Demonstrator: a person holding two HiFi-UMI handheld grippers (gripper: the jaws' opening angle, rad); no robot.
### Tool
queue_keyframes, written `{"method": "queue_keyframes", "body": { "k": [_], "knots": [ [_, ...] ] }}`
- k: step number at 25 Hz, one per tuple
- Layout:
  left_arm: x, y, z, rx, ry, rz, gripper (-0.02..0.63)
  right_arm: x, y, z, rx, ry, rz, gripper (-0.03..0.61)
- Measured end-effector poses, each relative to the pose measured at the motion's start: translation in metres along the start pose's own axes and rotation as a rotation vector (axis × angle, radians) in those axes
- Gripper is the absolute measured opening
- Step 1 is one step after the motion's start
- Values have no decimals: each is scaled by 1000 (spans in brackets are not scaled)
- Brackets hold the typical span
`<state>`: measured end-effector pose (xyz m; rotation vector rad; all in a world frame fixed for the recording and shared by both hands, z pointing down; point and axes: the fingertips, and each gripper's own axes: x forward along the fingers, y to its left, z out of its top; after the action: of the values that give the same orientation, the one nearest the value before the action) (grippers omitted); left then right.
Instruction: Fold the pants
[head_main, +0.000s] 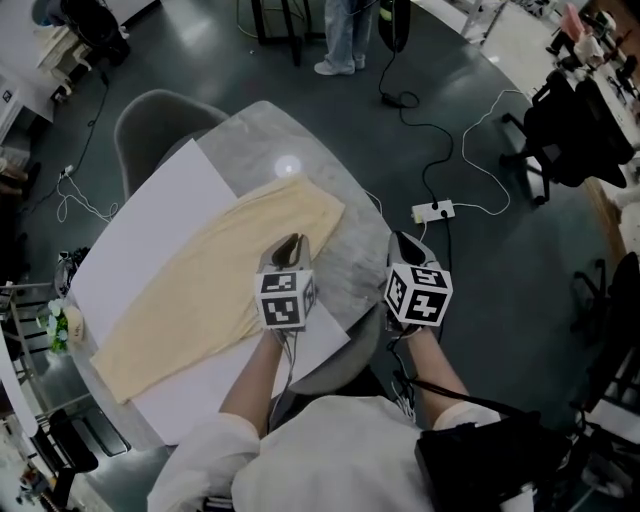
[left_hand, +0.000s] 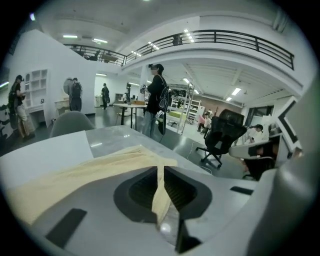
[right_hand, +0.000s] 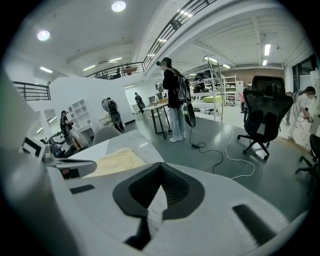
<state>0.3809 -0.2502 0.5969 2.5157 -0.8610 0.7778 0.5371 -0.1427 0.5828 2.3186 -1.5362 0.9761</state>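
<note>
Pale yellow pants (head_main: 210, 290) lie flat and diagonal on a white sheet (head_main: 150, 220) over the marble table (head_main: 350, 240). My left gripper (head_main: 291, 243) rests at the pants' near right edge. In the left gripper view it (left_hand: 161, 170) is shut, with a strip of the yellow pants (left_hand: 90, 170) pinched between its jaws. My right gripper (head_main: 403, 240) hangs at the table's right edge, apart from the pants. In the right gripper view its jaws (right_hand: 160, 170) meet at the tips. A pale strip shows in the slit behind them; what it is I cannot tell. The pants (right_hand: 117, 161) lie to its left.
A grey chair (head_main: 160, 120) stands at the table's far left. On the floor to the right lie a white power strip (head_main: 433, 211) and cables. A black office chair (head_main: 570, 130) is at the far right, and a person (head_main: 340, 40) stands beyond the table.
</note>
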Motion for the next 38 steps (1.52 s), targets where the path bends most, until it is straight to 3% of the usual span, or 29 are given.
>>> {"method": "queue_keyframes", "body": {
  "k": [6, 8, 21, 26, 35, 38],
  "knots": [
    [38, -7, 3, 43, 29, -32, 19, 27, -8, -9, 29, 19, 3, -7],
    [50, -11, 2, 54, 44, -55, 91, 34, -9, -14, 35, 31, 4, -8],
    [114, -35, -6, 155, 157, -147, 193, 71, -18, -26, 51, 65, 15, -8],
    [138, -38, -7, 246, 210, -99, 199, 78, -28, -31, 76, 71, 10, -8],
    [159, -35, -16, 275, 284, -6, 178, 81, -38, -45, 122, 89, 11, -7],
    [161, -31, -16, 277, 290, 20, 129, 80, -39, -46, 126, 91, 13, -6]
  ]
}}
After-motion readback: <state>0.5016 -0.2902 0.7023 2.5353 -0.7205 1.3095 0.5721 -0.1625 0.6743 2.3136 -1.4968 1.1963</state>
